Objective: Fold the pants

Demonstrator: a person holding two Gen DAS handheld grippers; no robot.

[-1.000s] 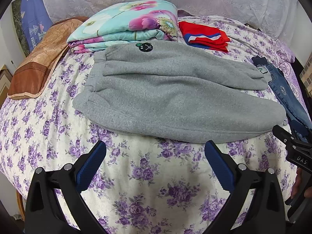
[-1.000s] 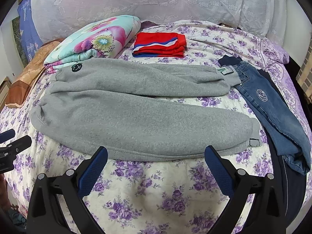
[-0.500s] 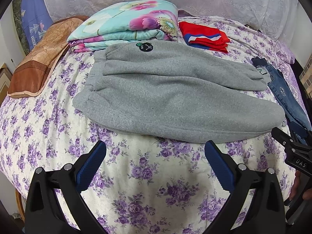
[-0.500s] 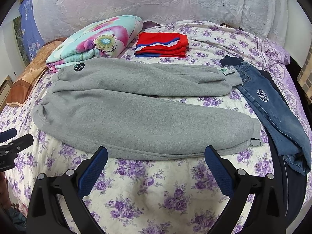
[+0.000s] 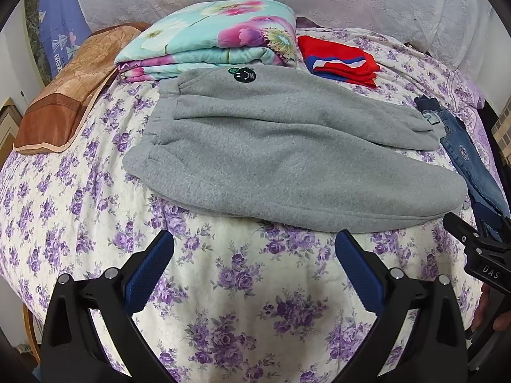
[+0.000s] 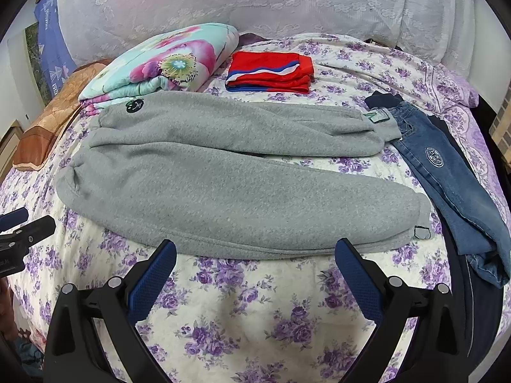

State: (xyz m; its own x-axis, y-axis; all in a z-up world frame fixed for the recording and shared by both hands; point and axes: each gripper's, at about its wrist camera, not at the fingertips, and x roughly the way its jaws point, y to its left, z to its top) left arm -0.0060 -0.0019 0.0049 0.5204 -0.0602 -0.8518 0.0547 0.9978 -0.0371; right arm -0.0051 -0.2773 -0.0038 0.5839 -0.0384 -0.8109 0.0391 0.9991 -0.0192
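Two hand-held grippers spread wide, left (image 5: 254, 266), right (image 6: 255, 268), fuzzy grey fleece pants (image 6: 223, 185) flat

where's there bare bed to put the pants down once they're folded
The widest bare patch is the near strip of floral bedspread between the gray sweatpants and both open grippers. The far side is crowded: floral quilt, red garment, with jeans lining the right edge.

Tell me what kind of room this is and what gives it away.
Most likely a home bedroom. The grey pants lie spread on a bed with a purple-flowered sheet, a folded floral quilt sits toward the back, and a lace-covered headboard or pillow runs behind it.
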